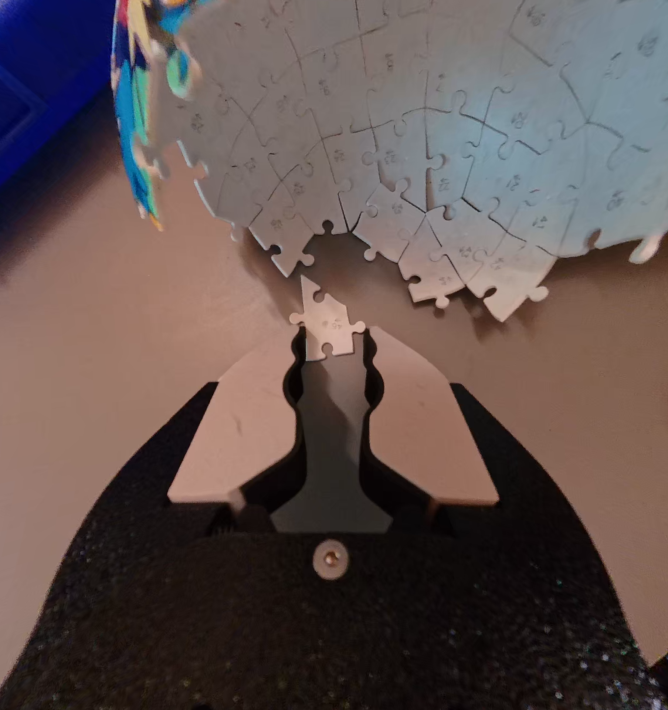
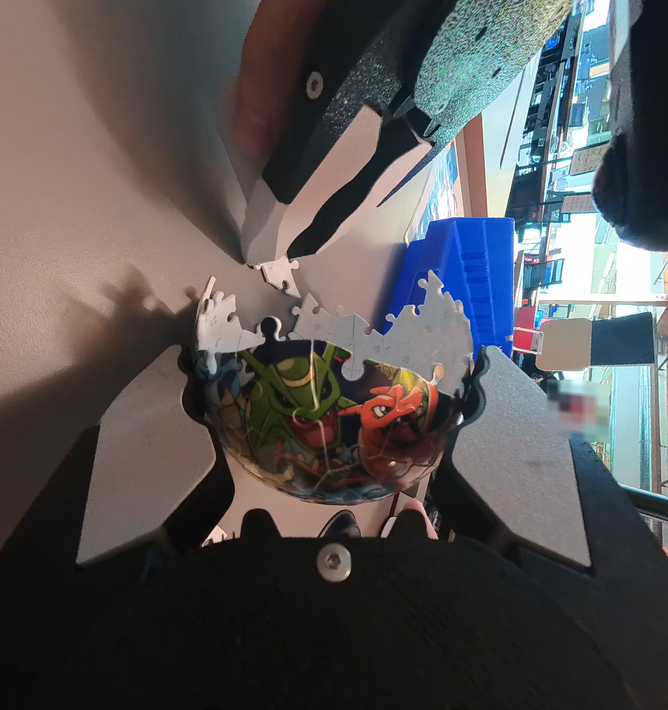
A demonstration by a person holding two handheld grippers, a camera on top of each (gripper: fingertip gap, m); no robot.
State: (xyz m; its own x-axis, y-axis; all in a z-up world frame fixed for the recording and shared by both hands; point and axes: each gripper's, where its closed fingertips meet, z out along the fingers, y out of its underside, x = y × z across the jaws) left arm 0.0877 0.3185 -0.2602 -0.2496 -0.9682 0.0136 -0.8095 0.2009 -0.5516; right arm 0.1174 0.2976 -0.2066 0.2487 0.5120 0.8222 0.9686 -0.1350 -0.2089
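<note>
My left gripper is shut on a small grey puzzle piece, pinched at the fingertips with its blank back showing. The piece's tip sits just below a notch in the rim of a half-built puzzle ball, whose grey inside faces me. My right gripper is shut on that puzzle ball, its fingers clasping both sides of the bowl-shaped shell with green and orange cartoon creatures on it. In the right wrist view the left gripper comes in from above, holding the piece close to the shell's jagged rim.
A blue plastic bin stands at the left and also shows in the right wrist view behind the ball. The beige tabletop lies beneath. A person's hand holds the left gripper. Bright windows and shelves lie beyond.
</note>
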